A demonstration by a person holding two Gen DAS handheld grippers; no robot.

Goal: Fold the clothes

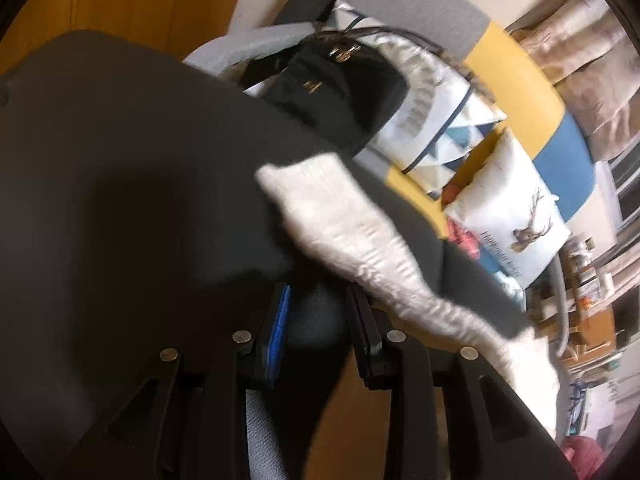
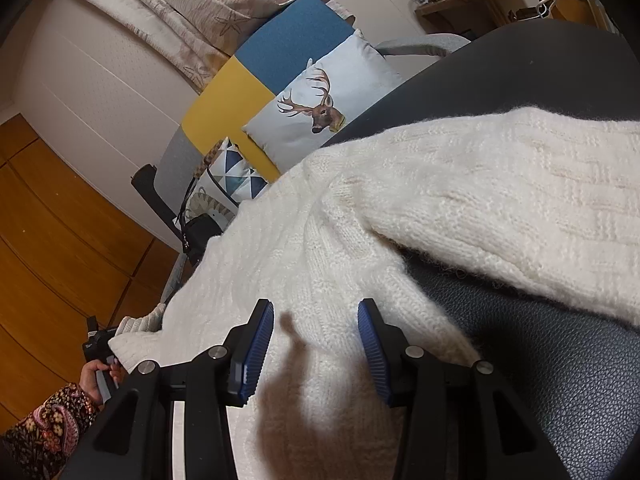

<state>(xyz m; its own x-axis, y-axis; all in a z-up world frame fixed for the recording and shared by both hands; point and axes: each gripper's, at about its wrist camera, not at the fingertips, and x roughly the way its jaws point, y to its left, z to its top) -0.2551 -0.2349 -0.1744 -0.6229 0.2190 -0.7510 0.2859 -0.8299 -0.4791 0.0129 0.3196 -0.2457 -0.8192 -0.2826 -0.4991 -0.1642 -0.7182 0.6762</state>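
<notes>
The white sweater [image 2: 400, 220] is spread over the dark table [image 2: 560, 380]; both grippers' fingers are parted, nothing gripped; the sleeve [image 1: 352, 240] beside the left gripper [image 1: 316, 320] could be dragged askew, or missed at closing.

Sweater [image 1: 352, 236] motion-blurred; sweater's far end cut off, right-wrist view.

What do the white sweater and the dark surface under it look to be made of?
The sweater looks like a fuzzy wool or wool-like knit, matte: ribbed stitches show, with loose fibres along the edge. The dark surface looks like leather or imitation leather, with a pebbled grain and a soft sheen; which of the two cannot be told.
</notes>
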